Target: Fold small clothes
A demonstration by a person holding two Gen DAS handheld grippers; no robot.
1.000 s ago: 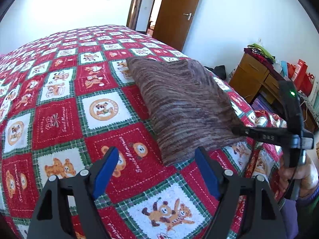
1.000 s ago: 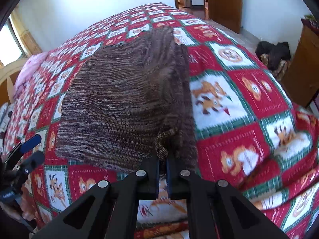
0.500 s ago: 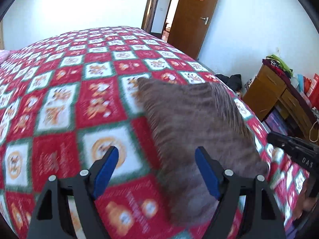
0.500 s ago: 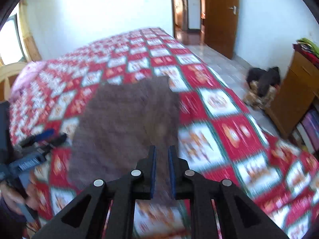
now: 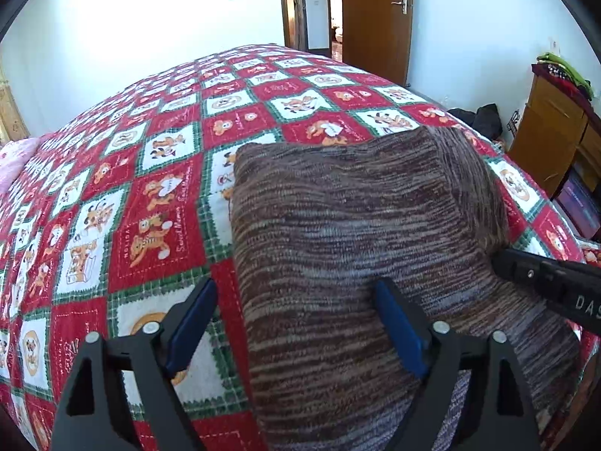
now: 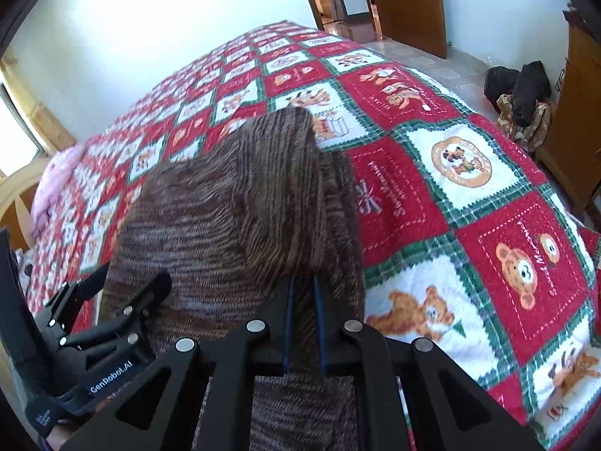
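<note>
Both grippers angled down, side by side

Left gripper (image 5: 295,317) has just been spreading, jaws wide with cloth between them; right gripper (image 6: 302,293) is pinched nearly closed on fabric.

1. A knitted garment (image 5: 349,233) lies on the bedspread (image 5: 157,203) of the bed, near its front edge.
2. The left gripper (image 5: 296,323) hangs over the garment's left edge; the right gripper (image 6: 302,300) pinches its right side.
3. A door (image 5: 375,18) stands behind the bed.
4. A wooden cabinet (image 5: 556,139) stands right of the bed, with a heap of clothes (image 6: 520,101) on the floor beside it.
</note>
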